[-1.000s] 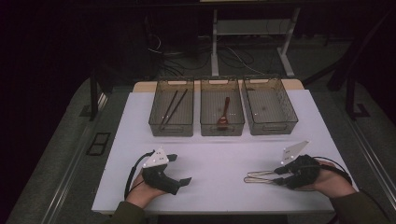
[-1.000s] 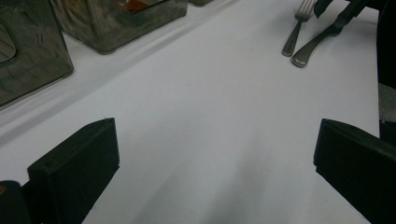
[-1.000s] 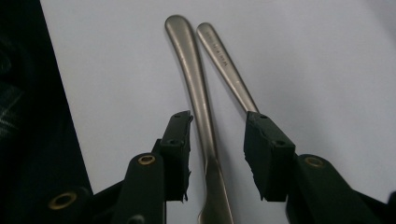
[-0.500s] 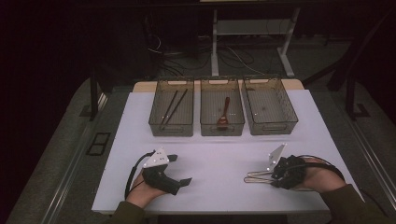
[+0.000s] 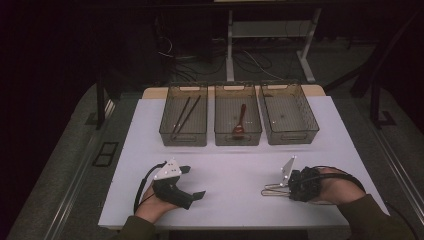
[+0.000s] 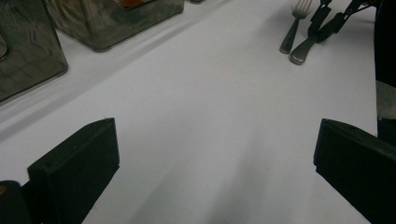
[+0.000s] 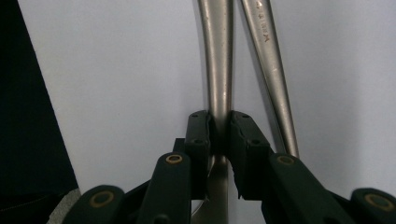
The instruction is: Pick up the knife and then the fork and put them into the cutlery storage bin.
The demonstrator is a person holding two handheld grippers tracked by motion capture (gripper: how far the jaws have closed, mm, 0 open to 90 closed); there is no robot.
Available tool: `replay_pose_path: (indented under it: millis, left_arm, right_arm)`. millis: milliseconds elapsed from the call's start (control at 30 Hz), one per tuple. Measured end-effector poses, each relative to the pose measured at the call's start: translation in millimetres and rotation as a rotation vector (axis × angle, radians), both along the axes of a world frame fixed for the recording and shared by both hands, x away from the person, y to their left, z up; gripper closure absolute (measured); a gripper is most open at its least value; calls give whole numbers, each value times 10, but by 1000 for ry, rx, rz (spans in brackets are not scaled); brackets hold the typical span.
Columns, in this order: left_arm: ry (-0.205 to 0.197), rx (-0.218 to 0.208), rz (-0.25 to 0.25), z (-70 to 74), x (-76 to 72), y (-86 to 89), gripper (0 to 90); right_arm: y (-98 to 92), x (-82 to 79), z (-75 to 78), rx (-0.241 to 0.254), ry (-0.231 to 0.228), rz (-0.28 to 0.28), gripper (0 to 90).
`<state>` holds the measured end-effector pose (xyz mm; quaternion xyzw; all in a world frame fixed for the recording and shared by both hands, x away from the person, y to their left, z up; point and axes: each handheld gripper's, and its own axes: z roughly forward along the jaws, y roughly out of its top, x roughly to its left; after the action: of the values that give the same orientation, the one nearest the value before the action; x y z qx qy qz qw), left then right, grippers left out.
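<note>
Two slim silver metal utensils lie side by side on the white table top, right under the right gripper; its jaws have just been closing & in the right gripper view the black pads now press on both sides of one handle, the left-hand silver utensil, so it's a narrow grip on metal. Second silver utensil, stamped handle, sits just beside the pads on their right, untouched, angled slightly away, prob why the jaws come in along the handles rather than across: only one fits between the pads. Grip is at the handle, w/ the head pointing away from the tool, which should let it be carried head-first.

From the left gripper view the pair reads as a fork and another silver piece, with the far gripper on them. Left gripper rests on the table well away from the utensils, jaws wide, nothing between them, just parked while the other hand works.

Ahead of both tools stand 3 clear smoky plastic bins in a row: left bin w/ dark chopsticks, middle bin w/ a reddish-brown spoon, right bin looks bare. Judging by that sorting, the held utensil likely belongs in the right one, straight ahead of the right gripper
</note>
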<state>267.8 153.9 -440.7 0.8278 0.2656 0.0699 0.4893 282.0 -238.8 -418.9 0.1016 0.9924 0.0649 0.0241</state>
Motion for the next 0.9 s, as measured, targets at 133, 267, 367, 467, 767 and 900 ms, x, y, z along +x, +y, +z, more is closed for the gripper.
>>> replay_pose_path:
  millis: [133,267,367,467,767,900]
  left_arm:
    - [0,4,-2,5,-2,-1,0]
    - [-1,4,-2,5,-4,-5,0]
    - [-1,5,-3,8,-5,-3,0]
    - [-1,5,-3,8,-5,-1,0]
    - [-3,5,-4,11,-5,0,0]
    - [-7,10,-4,13,-6,3,0]
  right_arm:
    - [2,-1,0,-2,1,5,782]
    - [1,0,0,0,1,9,784]
    - [-5,-1,4,2,1,11,784]
    - [-23,-1,8,6,8,8,784]
    - [-99,14,54,57,0,-29,785]
    - [-166,39,135,123,-32,-68,784]
